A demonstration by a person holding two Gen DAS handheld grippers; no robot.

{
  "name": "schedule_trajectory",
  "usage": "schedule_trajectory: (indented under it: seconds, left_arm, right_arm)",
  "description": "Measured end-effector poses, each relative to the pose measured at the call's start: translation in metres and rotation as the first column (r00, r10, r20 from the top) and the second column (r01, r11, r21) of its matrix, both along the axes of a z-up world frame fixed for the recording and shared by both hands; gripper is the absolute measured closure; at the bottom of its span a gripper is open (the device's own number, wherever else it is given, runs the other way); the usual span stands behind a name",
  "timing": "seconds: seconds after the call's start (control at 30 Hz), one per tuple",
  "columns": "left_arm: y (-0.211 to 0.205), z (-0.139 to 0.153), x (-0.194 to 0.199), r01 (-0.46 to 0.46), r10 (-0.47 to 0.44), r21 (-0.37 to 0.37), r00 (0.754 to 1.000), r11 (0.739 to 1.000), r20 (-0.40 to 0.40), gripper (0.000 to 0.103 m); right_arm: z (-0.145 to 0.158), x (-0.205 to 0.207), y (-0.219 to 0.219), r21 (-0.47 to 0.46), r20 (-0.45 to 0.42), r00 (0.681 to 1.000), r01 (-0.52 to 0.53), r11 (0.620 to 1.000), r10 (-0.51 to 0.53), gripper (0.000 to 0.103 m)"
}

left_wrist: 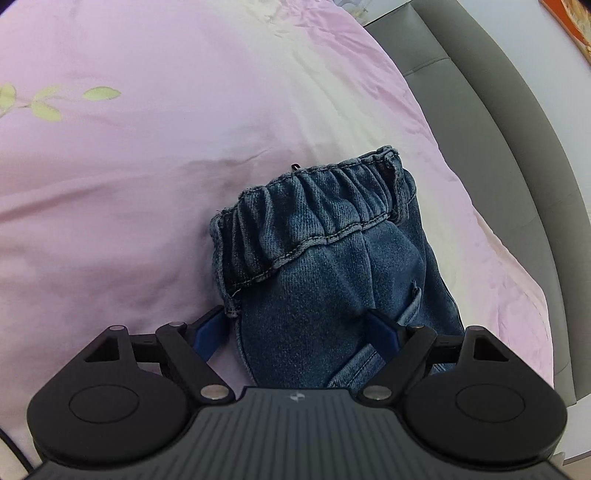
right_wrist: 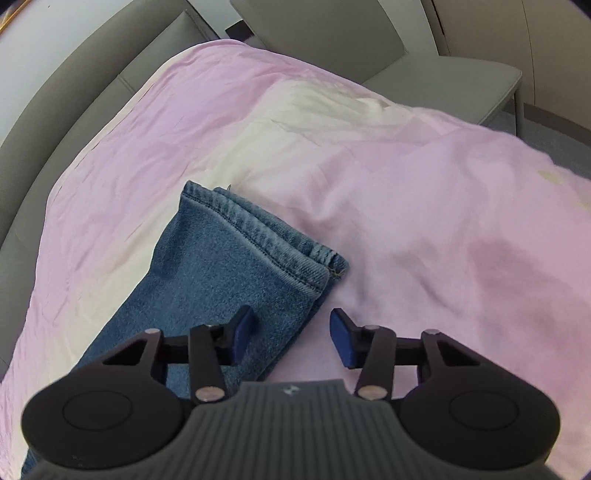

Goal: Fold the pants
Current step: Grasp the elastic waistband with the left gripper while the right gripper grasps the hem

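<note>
Blue denim pants lie on a pink sheet. In the left wrist view their gathered elastic waistband (left_wrist: 314, 221) faces away from me. My left gripper (left_wrist: 297, 330) hovers just behind it, open wide, with the upper part of the pants lying between its blue fingers (left_wrist: 208, 332). The right wrist view shows the stacked leg hems (right_wrist: 266, 236), one on top of the other. My right gripper (right_wrist: 291, 332) is open over the leg's right edge. Its left pad is above the denim, its right pad above the bare sheet. Neither pad presses on the cloth.
The pink and cream sheet (right_wrist: 406, 206) covers a bed and has wrinkles. A grey padded bed frame (left_wrist: 498, 129) runs along the far side. A grey chair (right_wrist: 424, 74) stands past the bed's corner. An orange-framed picture (left_wrist: 576, 26) hangs at the top right.
</note>
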State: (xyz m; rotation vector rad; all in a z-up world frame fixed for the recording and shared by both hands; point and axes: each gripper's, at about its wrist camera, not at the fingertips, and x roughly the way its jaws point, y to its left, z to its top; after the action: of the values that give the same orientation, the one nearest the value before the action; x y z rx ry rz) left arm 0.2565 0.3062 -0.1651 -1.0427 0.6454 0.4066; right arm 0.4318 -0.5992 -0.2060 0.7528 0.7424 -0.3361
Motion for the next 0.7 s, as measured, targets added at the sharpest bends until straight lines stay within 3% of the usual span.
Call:
schedule_trajectory:
  seconds: [0.13, 0.2, 0.27, 0.3, 0.4, 0.6, 0.7]
  left_arm:
    - [-0.002, -0.004, 0.007, -0.009, 0.009, 0.017, 1.000, 1.000, -0.001, 0.005]
    - [-0.002, -0.002, 0.007, -0.009, 0.009, 0.028, 1.000, 1.000, -0.014, 0.010]
    - [0.000, 0.006, 0.008, -0.001, 0.004, 0.046, 0.999, 0.999, -0.050, 0.022]
    - [0.002, 0.011, 0.008, 0.002, 0.001, 0.053, 0.998, 0.999, -0.063, 0.025]
    - [0.007, 0.034, 0.012, 0.049, -0.040, 0.091, 0.995, 0.995, -0.089, 0.041]
    - [0.015, 0.103, 0.018, 0.192, -0.180, 0.182, 0.980, 0.964, -0.079, 0.047]
    - [0.026, 0.133, 0.008, 0.238, -0.227, 0.236, 0.971, 0.942, -0.072, 0.048]
  right_arm:
    - [-0.017, 0.007, -0.006, 0.025, 0.053, 0.998, 0.018, 1.000, -0.019, 0.059]
    - [-0.019, 0.010, -0.004, 0.013, 0.060, 0.998, 0.020, 1.000, -0.021, 0.065]
    - [-0.011, 0.013, 0.002, -0.044, 0.052, 0.999, 0.015, 0.999, -0.012, 0.072]
    - [-0.004, 0.015, 0.006, -0.085, 0.040, 0.999, 0.010, 0.996, -0.007, 0.082]
    - [0.023, 0.019, 0.013, -0.172, 0.020, 1.000, -0.005, 0.985, 0.008, 0.092]
    - [0.094, 0.023, 0.044, -0.308, 0.021, 0.999, -0.032, 0.951, 0.040, 0.096]
    - [0.124, 0.010, 0.053, -0.332, 0.028, 0.998, -0.038, 0.942, 0.050, 0.097]
